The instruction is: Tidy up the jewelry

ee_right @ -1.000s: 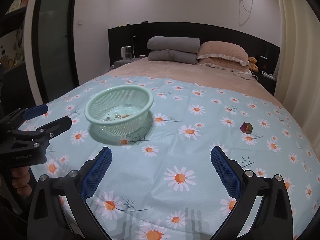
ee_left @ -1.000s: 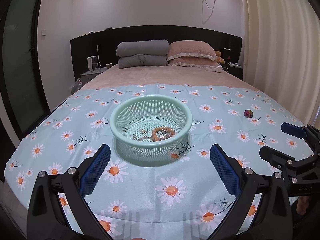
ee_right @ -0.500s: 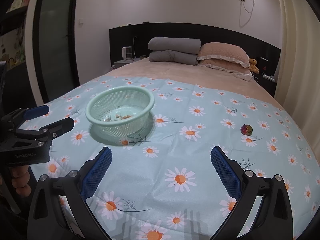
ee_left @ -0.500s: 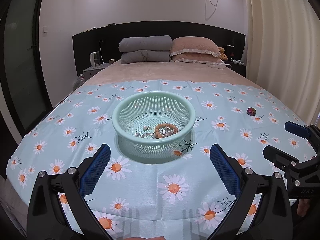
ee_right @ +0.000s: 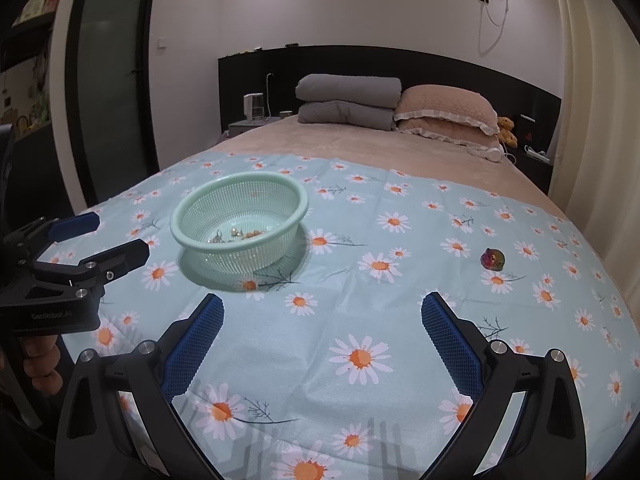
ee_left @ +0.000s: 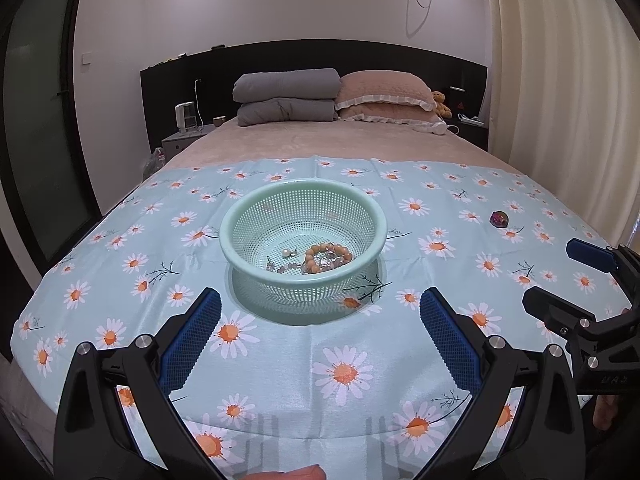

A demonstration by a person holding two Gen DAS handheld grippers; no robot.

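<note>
On the bed [ee_left: 304, 140], over a daisy-print cloth [ee_left: 280, 352], we've got a mint green mesh basket [ee_left: 256, 216] with the jewelry in it: an orange bead bracelet [ee_left: 329, 256], a pearl piece [ee_left: 285, 253] and some silvery bits we can't really make out. One more piece, a small iridescent trinket [ee_right: 493, 258], sits by itself on the cloth well to the right of the basket. Our left hand-held gripper [ee_left: 320, 320] hangs just in front of the basket, jaws spread wide, nothing in them. Our right hand-held gripper [ee_right: 322, 326] is also spread wide and holding nothing, above bare cloth between basket and trinket. Gray folded blankets [ee_left: 286, 96] and pink pillows [ee_left: 384, 98] are up by the headboard.
</note>
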